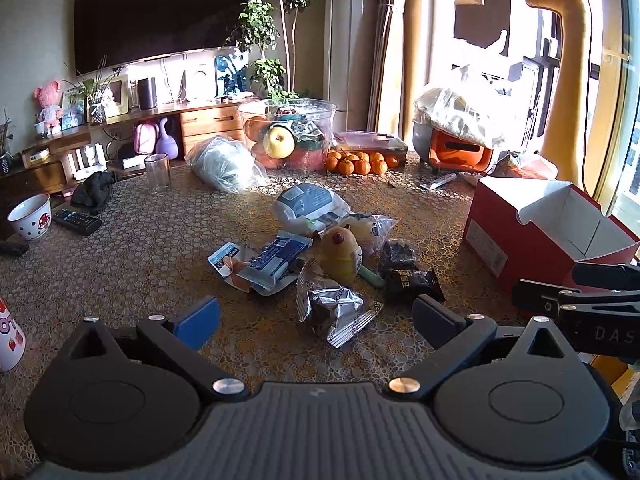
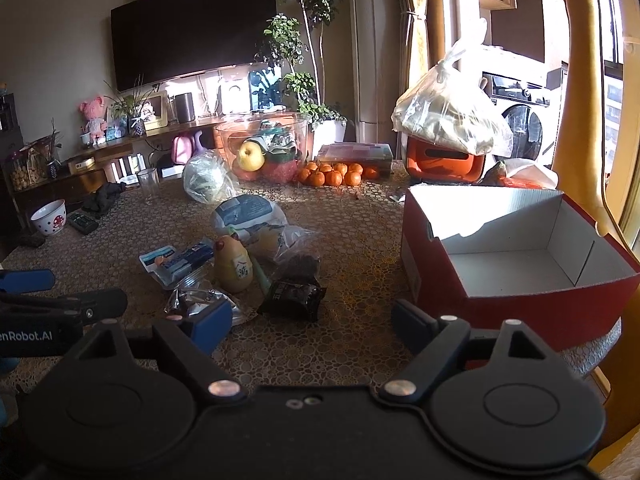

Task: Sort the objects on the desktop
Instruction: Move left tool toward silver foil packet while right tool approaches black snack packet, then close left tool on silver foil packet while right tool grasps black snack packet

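A heap of small goods lies mid-table: a silver foil packet (image 1: pixel 332 310), a yellow pear-shaped toy (image 1: pixel 340 252), a blue-and-white wrapper (image 1: pixel 276 260), dark snack packs (image 1: pixel 414 280) and a white pouch (image 1: pixel 308 204). An open red cardboard box (image 2: pixel 520 264) with a white inside stands to the right of them. My left gripper (image 1: pixel 316 320) is open just short of the foil packet, nothing between its fingers. My right gripper (image 2: pixel 312 320) is open too, empty, in front of a dark snack pack (image 2: pixel 294 294) and left of the box. The right gripper's side shows at the edge of the left wrist view (image 1: pixel 576 300).
At the table's far side stand a clear bowl of fruit (image 1: pixel 288 132), several oranges (image 1: pixel 356 162), a glass (image 1: pixel 157 172), a plastic bag (image 1: pixel 224 164) and an orange holder under a bag (image 1: pixel 460 152). A spotted bowl (image 1: pixel 30 216) and a remote (image 1: pixel 76 220) lie left.
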